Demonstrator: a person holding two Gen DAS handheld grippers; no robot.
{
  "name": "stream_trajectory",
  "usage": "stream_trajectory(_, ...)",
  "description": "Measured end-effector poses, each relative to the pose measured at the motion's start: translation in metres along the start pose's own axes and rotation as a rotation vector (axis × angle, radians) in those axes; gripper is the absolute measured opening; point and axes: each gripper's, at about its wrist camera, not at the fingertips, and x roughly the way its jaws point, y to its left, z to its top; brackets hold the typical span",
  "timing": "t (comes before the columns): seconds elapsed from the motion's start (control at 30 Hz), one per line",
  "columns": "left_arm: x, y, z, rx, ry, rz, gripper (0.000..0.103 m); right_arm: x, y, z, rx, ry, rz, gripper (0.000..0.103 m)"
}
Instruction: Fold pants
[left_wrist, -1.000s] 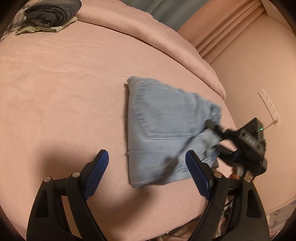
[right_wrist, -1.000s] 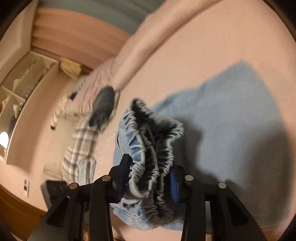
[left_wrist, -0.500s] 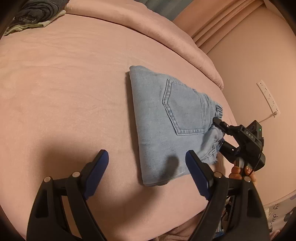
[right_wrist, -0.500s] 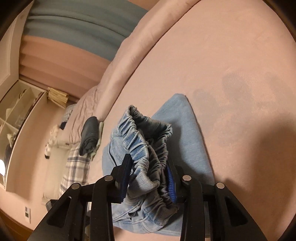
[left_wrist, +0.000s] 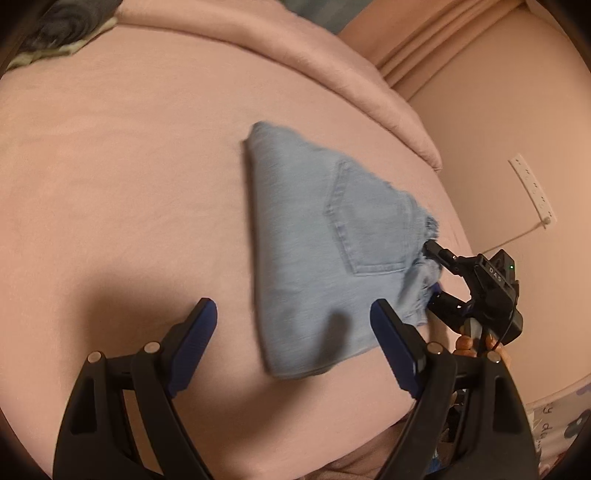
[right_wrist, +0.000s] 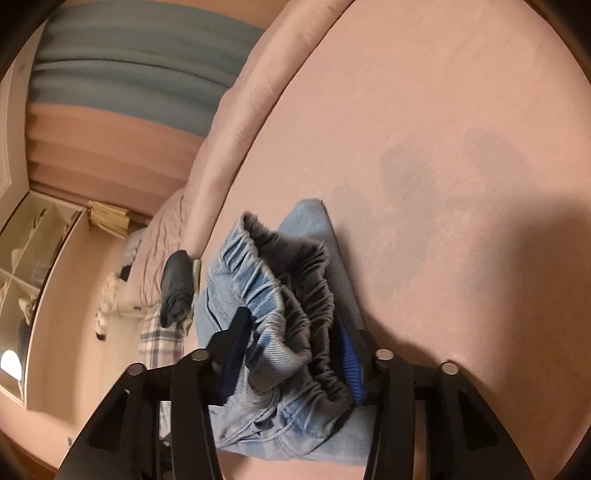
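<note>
Folded light blue denim pants (left_wrist: 317, 243) lie on the pink bed (left_wrist: 122, 177), back pocket facing up. My right gripper (left_wrist: 432, 275) is shut on the pants' elastic waistband (right_wrist: 291, 317) at the bed's right edge; the bunched waistband fills the space between its fingers in the right wrist view. My left gripper (left_wrist: 293, 330) is open and empty, hovering above the near end of the pants, with its right finger (left_wrist: 391, 343) over the fabric's near corner.
A folded dark garment on a pale cloth (left_wrist: 62, 29) lies at the bed's far left corner, also shown in the right wrist view (right_wrist: 177, 288). A pink duvet roll (left_wrist: 295, 62) runs along the far side. The wall with a power strip (left_wrist: 532, 192) stands right.
The right gripper has pulled the pants by the waistband, turning them clockwise and sliding them toward the bed's right edge. The left gripper stayed open above the bed.
</note>
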Motion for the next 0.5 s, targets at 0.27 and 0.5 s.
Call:
stream_trajectory(0.27, 0.014, -0.031, 0.015, 0.082, -0.037, -0.02, 0.085, -0.043, 0.04, 0.006, -0.183, -0.157, -0.056, 0.068)
stream_trajectory(0.5, 0.051, -0.053, 0.004, 0.221, 0.006, 0.044, 0.069, 0.023, 0.118, 0.003, -0.539, -0.053, -0.175, 0.037)
